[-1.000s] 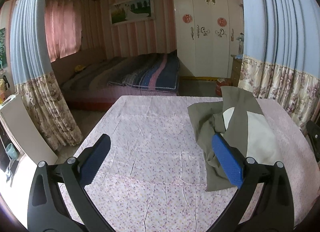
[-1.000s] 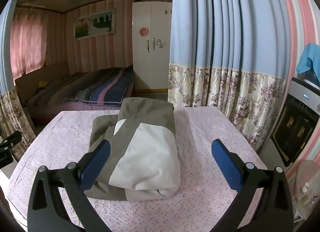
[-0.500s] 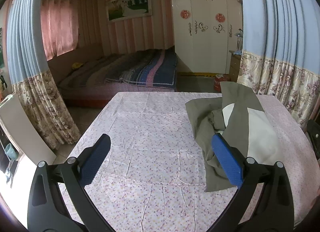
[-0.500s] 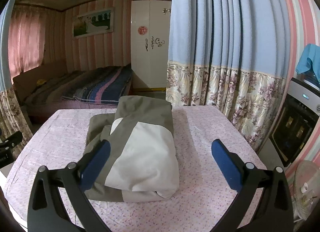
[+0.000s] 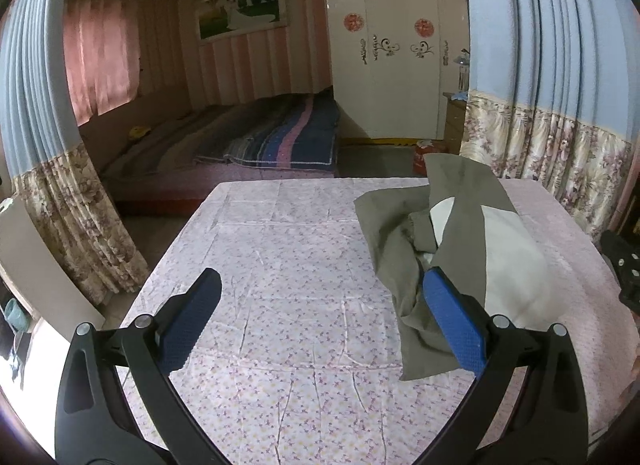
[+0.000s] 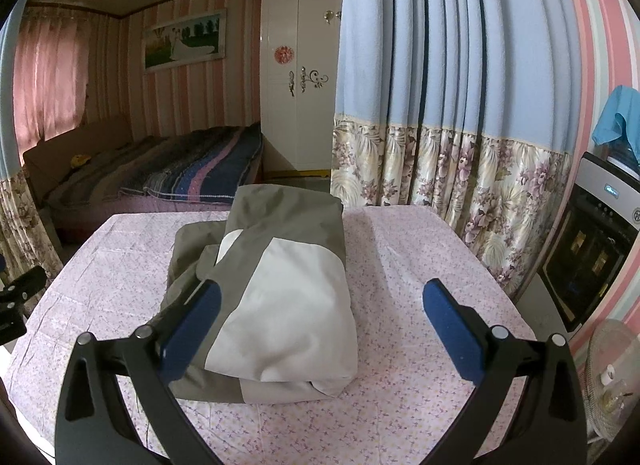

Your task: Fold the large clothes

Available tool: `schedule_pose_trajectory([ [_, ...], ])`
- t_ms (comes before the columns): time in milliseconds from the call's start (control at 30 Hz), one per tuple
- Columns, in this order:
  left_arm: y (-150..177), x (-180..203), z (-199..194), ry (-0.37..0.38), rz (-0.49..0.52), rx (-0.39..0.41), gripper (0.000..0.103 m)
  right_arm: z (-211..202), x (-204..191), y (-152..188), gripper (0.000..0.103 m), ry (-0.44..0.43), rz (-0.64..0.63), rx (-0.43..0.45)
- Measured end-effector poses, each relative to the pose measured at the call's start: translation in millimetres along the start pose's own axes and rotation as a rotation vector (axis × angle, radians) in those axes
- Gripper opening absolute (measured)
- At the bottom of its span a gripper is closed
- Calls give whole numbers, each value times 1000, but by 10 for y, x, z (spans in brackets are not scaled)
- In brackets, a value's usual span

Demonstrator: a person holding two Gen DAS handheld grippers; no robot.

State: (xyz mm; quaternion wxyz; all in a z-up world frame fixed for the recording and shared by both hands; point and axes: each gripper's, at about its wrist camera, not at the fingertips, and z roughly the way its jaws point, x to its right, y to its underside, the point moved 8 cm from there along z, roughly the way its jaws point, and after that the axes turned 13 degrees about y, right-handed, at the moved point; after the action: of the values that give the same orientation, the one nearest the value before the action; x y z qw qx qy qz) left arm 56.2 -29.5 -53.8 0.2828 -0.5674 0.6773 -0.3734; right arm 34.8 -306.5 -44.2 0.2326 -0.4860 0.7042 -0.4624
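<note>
The folded garment (image 6: 280, 285), olive-grey with a white panel, lies as a thick bundle on the desk (image 6: 420, 257) covered with a flowered cloth, at the centre of the right wrist frame. That view shows its neat front edge and the white panel on top. The left wrist view shows the same garment (image 5: 460, 233) at the right of the frame from its side, where loose olive folds bunch and a flap hangs toward the lower centre.

The right tool (image 6: 320, 329) is spread wide, its blue pads apart, the left pad in front of the garment's lower left part; whether it touches cannot be told. The left tool (image 5: 320, 319) is also spread, holding nothing, over bare cloth at the lower centre.

Only the right wrist view shows the dark oven (image 6: 588, 257) at the right edge. Both show the striped bed (image 5: 272, 141) and white wardrobe (image 5: 392, 57) beyond.
</note>
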Motion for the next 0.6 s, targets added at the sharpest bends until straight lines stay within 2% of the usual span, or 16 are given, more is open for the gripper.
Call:
schedule_pose_trajectory([
  [300, 4, -55, -38, -22, -8, 13, 100, 40, -6, 37, 101, -1, 0, -12],
  [600, 35, -117, 22, -18, -48, -18, 100, 145, 10, 118, 101, 14, -3, -37],
])
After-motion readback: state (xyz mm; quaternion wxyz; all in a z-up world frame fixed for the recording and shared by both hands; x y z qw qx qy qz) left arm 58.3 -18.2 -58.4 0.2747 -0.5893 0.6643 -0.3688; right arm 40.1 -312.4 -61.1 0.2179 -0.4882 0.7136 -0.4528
